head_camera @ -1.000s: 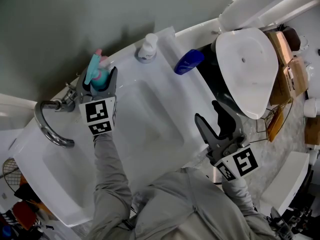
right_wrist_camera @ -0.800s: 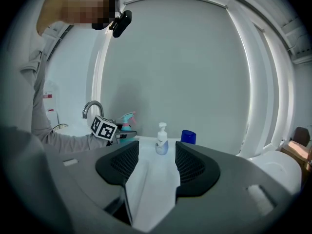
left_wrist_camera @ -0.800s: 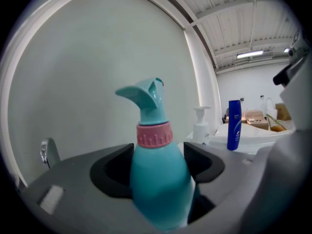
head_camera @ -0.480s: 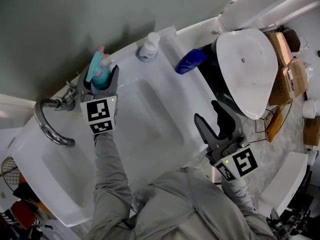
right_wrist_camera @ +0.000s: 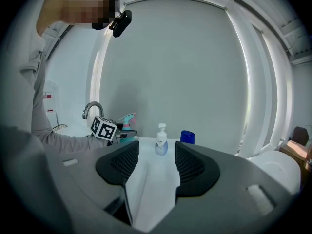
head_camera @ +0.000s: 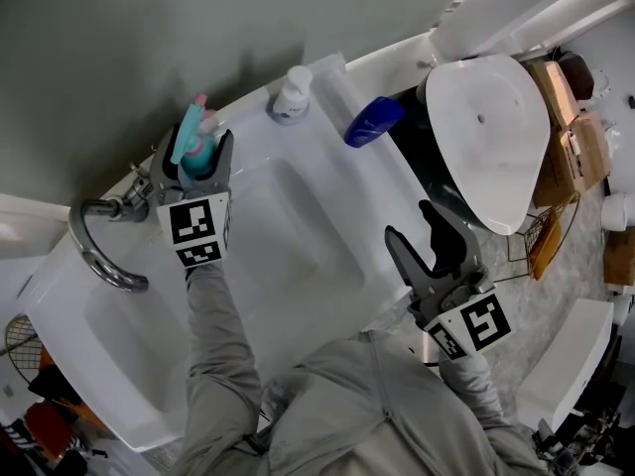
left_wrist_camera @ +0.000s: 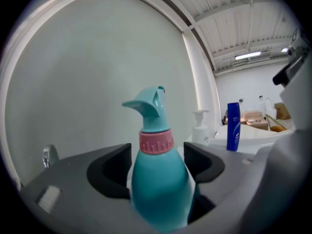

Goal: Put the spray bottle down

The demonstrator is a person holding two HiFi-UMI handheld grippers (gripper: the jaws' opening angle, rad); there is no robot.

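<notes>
The spray bottle (head_camera: 194, 135) is teal with a pink collar and stands upright at the back ledge of the white sink (head_camera: 327, 286), close to the grey wall. My left gripper (head_camera: 195, 157) is shut on its body, one jaw on each side. In the left gripper view the spray bottle (left_wrist_camera: 158, 179) fills the gap between the jaws of the left gripper (left_wrist_camera: 157, 162), its nozzle pointing left. My right gripper (head_camera: 412, 224) hangs open over the sink's front right edge, holding nothing. The right gripper view shows the right gripper (right_wrist_camera: 156, 160) facing the ledge.
A white pump soap bottle (head_camera: 292, 94) and a blue bottle (head_camera: 375, 122) stand on the ledge to the right of the spray bottle. A chrome faucet (head_camera: 94, 246) curves at the left. A toilet with its white lid (head_camera: 486, 137) lies right, with a wire basket (head_camera: 561, 157) beyond.
Almost nothing has changed; the left gripper with the spray bottle has stayed at the back ledge. The right gripper has not moved.
</notes>
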